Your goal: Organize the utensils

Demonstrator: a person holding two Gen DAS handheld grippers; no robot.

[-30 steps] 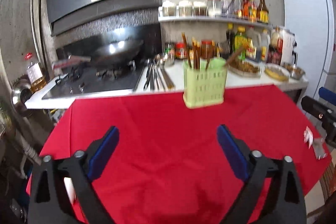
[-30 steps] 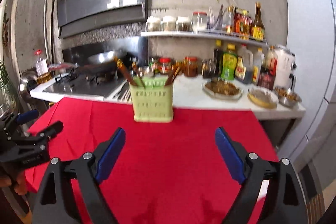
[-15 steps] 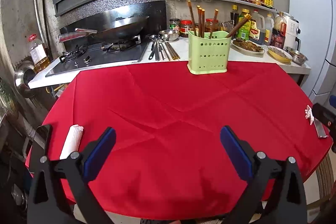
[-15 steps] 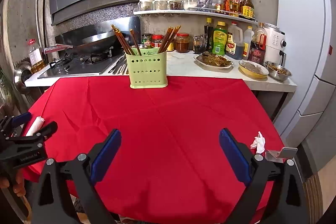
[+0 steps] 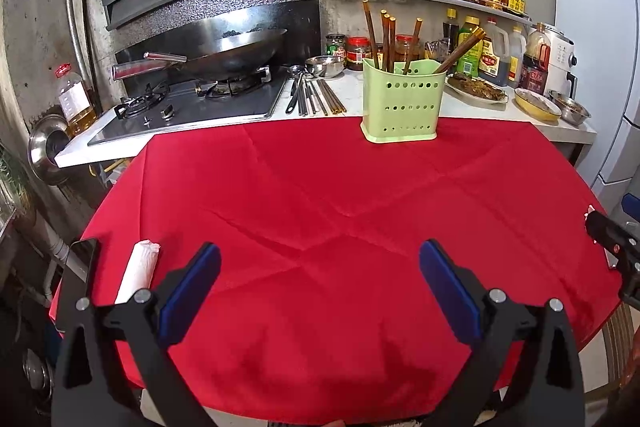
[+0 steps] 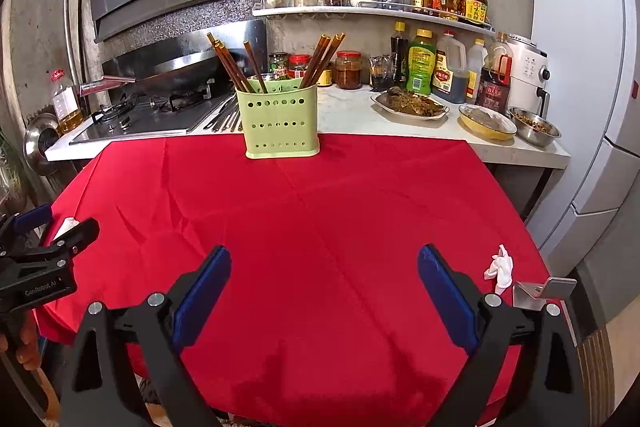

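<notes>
Left wrist view: both wide-open, empty grippers, left gripper (image 5: 320, 267) and right gripper (image 6: 324, 267), hover over creased red cloth (image 5: 340, 187); perforated pale-green plastic holder (image 5: 402, 107) of brown wooden chopsticks (image 5: 386, 35) stands far ahead.

The red tablecloth (image 6: 320, 227) lies bare between near edge and green holder (image 6: 282, 123); a crumpled tissue (image 6: 499, 269) sits right.

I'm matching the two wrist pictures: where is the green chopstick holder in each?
Left wrist: green chopstick holder right of centre, upper half, at the red tablecloth's far edge.
Right wrist: left of centre, same edge.
Shared landmark: the wok on the stove.
</notes>
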